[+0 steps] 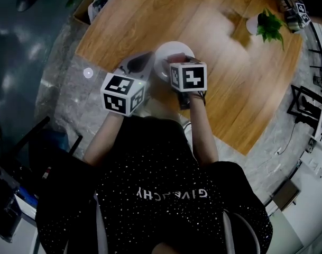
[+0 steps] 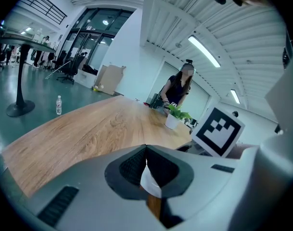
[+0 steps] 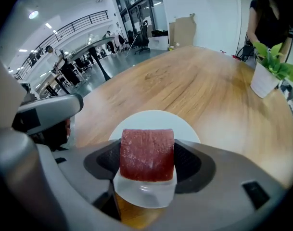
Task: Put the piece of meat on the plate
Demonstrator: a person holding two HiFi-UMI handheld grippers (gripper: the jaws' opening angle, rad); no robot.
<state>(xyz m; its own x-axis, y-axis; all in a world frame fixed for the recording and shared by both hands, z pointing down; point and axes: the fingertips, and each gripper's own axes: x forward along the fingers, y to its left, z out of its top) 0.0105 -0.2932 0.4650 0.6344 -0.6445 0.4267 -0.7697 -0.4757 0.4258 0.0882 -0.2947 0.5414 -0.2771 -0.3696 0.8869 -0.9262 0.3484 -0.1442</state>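
Note:
A red block of meat [image 3: 147, 154] sits between the jaws of my right gripper [image 3: 147, 160], which is shut on it. Directly under and beyond it lies a round white plate [image 3: 156, 121] on the wooden table [image 3: 199, 90]. In the head view the plate [image 1: 168, 51] lies just ahead of both marker cubes, and the right gripper [image 1: 181, 58] hangs over its near side with a bit of the meat [image 1: 177, 55] showing. My left gripper [image 2: 146, 150] is shut with its tips touching, at the plate's left edge [image 1: 148, 56]. A sliver of white plate shows through the gap behind its tips.
A potted plant [image 1: 266, 24] in a white pot stands at the table's far right. A person [image 2: 177, 88] stands at the far end with other marker-cube grippers [image 1: 298, 12]. A cardboard box [image 1: 89, 4] and a water bottle [image 2: 58, 105] are on the floor to the left.

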